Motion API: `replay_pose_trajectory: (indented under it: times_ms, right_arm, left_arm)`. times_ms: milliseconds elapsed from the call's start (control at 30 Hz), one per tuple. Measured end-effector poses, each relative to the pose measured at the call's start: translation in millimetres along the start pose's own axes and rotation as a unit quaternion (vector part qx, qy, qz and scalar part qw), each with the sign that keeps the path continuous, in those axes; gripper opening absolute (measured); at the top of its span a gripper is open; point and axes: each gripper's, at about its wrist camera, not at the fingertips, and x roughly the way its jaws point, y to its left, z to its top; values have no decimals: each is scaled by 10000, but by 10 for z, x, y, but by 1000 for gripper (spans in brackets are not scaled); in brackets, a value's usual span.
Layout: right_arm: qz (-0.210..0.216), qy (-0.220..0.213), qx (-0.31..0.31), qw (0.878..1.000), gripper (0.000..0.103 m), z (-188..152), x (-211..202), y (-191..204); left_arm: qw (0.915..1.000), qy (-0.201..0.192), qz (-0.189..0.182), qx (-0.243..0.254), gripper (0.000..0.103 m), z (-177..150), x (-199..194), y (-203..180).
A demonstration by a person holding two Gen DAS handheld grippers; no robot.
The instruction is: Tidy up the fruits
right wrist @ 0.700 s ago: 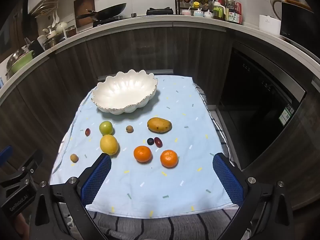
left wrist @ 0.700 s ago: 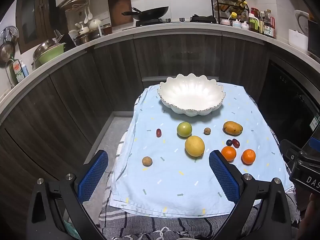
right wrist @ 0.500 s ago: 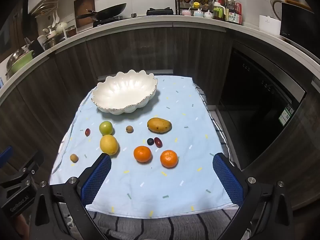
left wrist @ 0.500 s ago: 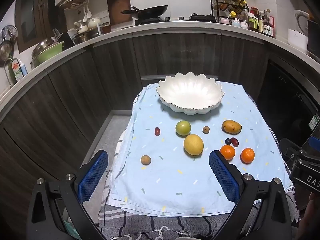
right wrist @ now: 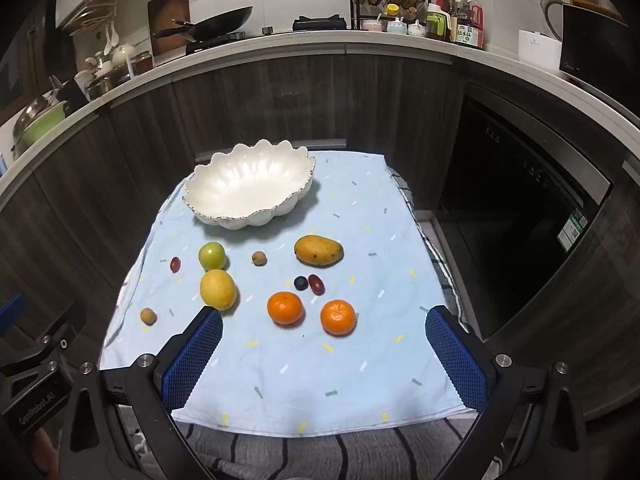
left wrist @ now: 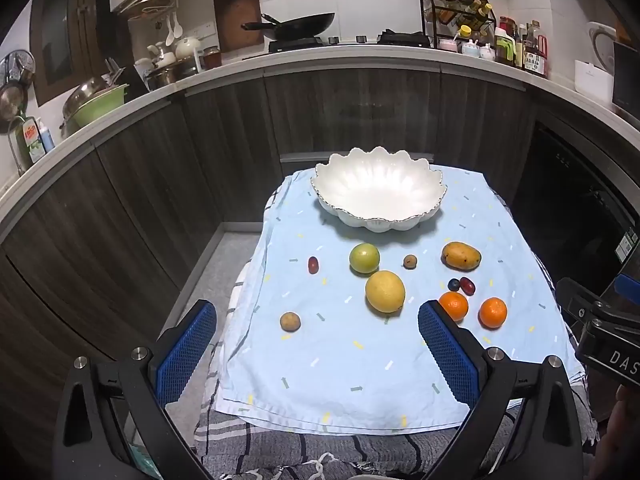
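Ten fruits loose, bowl [left wrist: 378, 196] empty.
Both grippers [left wrist: 316, 344] [right wrist: 324, 354] wide, holding nothing; best take nearest orange [right wrist: 285, 308] squarely.

The left gripper [left wrist: 316, 346] was tilted downward with its jaws spread fully apart and nothing between its blue pads [left wrist: 186, 352]. The right gripper [right wrist: 324, 356], seen at 3 o'clock in the left view, was also tilted downward, wide apart and empty.

A curved white kitchen counter [left wrist: 360, 58] tops dark wood-grain cabinets [left wrist: 360, 112]. On it, a black wok [left wrist: 298, 26] sits mid-counter, a green bowl [left wrist: 100, 102] far left, and a black wire rack of bottles [left wrist: 456, 12] right.
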Motion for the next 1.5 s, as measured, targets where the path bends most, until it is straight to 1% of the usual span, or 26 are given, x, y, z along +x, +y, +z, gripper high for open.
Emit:
replay_pose_trajectory:
  times_ms: [1500]
  right_arm:
    - [10,34,13,10000,103,-16,42,-31]
  left_arm:
    - [10000,-21,-12,37,103,-8,26,-40]
